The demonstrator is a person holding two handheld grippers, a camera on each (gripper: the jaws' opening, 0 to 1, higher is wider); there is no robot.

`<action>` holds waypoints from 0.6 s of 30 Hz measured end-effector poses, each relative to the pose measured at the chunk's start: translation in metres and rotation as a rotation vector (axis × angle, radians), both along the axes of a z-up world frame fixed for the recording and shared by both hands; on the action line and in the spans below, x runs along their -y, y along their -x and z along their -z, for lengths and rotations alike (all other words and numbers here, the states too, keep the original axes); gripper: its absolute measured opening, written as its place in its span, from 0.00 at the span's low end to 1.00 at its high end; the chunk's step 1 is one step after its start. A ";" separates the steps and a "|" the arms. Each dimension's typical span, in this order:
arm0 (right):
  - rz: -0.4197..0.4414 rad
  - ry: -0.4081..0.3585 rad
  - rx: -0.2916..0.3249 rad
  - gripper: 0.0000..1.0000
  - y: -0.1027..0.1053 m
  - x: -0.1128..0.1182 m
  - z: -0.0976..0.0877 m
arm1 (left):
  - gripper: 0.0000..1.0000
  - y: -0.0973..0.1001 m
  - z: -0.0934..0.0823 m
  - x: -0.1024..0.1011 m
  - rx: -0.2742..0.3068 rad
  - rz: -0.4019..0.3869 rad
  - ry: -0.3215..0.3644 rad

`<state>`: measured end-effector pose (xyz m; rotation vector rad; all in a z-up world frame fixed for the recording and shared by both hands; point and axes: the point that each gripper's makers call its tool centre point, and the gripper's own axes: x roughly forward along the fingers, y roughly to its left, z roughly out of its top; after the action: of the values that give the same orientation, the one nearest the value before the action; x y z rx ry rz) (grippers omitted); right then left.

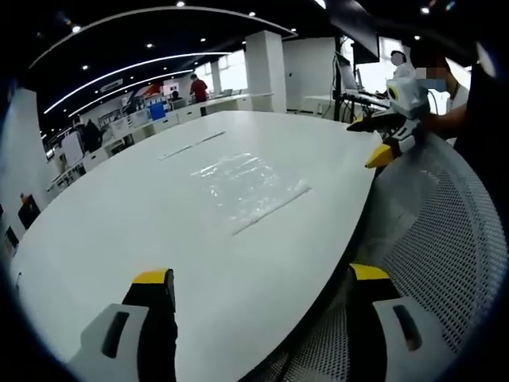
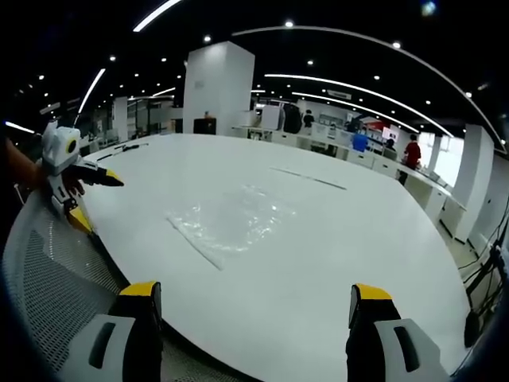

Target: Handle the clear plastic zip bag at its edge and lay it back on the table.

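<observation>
Zip bag (image 1: 248,189) flat (seemingly empty).

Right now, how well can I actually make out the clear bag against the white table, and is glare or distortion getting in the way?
Left gripper view: the clear plastic zip bag reads only by faint wrinkle highlights and its zip strip against the glossy white table; fisheye curves the table edge. Right gripper view: the bag is equally low-contrast, ceiling lights leave a soft sheen, no blur.
</observation>
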<state>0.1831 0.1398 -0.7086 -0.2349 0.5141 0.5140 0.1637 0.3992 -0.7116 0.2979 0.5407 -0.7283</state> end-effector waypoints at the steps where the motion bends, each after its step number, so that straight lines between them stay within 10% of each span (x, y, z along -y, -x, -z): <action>1: -0.001 0.000 0.000 0.99 0.000 0.000 0.000 | 0.91 0.000 0.000 0.000 0.002 0.003 -0.001; 18: 0.001 0.005 -0.007 0.97 0.001 0.001 0.001 | 0.72 0.003 0.005 0.010 -0.007 0.159 -0.083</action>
<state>0.1825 0.1390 -0.7097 -0.2376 0.5225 0.5123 0.1603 0.3892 -0.7164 0.4191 0.5586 -0.8620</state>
